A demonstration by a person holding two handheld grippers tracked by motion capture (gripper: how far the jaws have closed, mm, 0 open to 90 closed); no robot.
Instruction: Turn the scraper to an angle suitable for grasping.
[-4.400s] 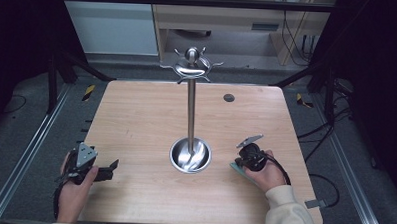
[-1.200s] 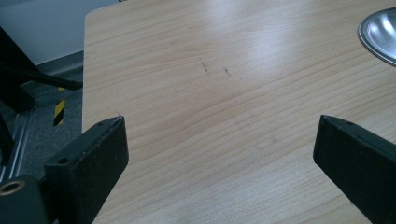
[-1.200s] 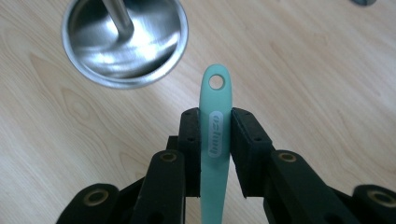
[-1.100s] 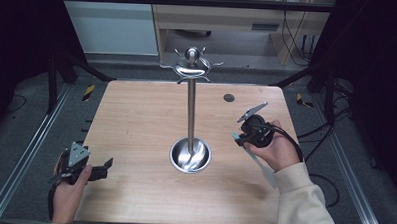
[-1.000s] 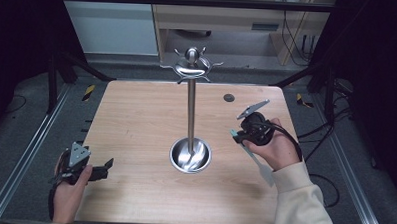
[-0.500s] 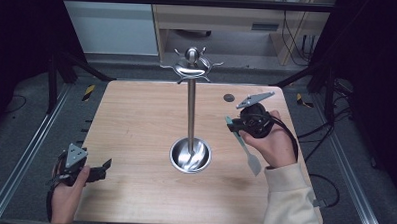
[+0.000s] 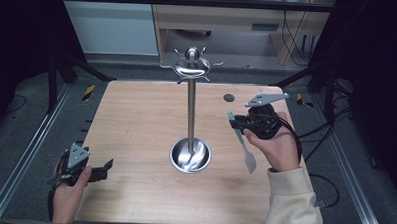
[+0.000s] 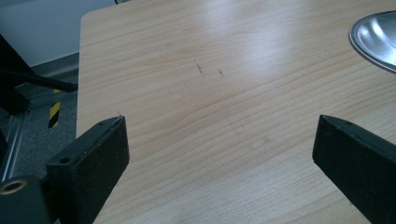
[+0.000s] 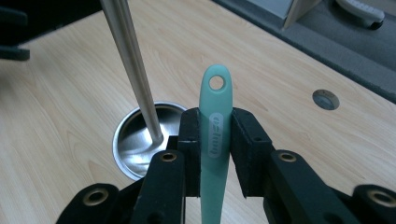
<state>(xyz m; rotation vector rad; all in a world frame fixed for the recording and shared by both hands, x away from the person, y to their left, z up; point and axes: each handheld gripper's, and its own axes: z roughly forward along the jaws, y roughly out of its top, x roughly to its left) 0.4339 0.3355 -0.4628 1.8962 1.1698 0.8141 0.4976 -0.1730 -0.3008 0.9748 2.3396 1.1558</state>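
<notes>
grey floor (image 7: 31, 121), wooden desk (image 7: 225, 13) behind

high view looks down on the table (image 7: 136, 120); both gripper views sit low, sharing the steel base (image 9: 135, 140)

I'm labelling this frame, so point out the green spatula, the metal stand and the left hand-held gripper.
green spatula (image 9: 215, 122): right gripper view, its handle below the hanging hole.
metal stand (image 7: 190, 109): high view, middle of its pole.
left hand-held gripper (image 8: 219, 154): left gripper view, midway between its jaws.

1. Light wooden table (image 7: 136, 120), rounded corners, standing on grey floor (image 7: 30, 136).
2. Tall steel hook stand's round dished base (image 7: 190, 155) sits mid-table.
3. Small dark round hole (image 7: 229, 97) marks the far right.
</notes>
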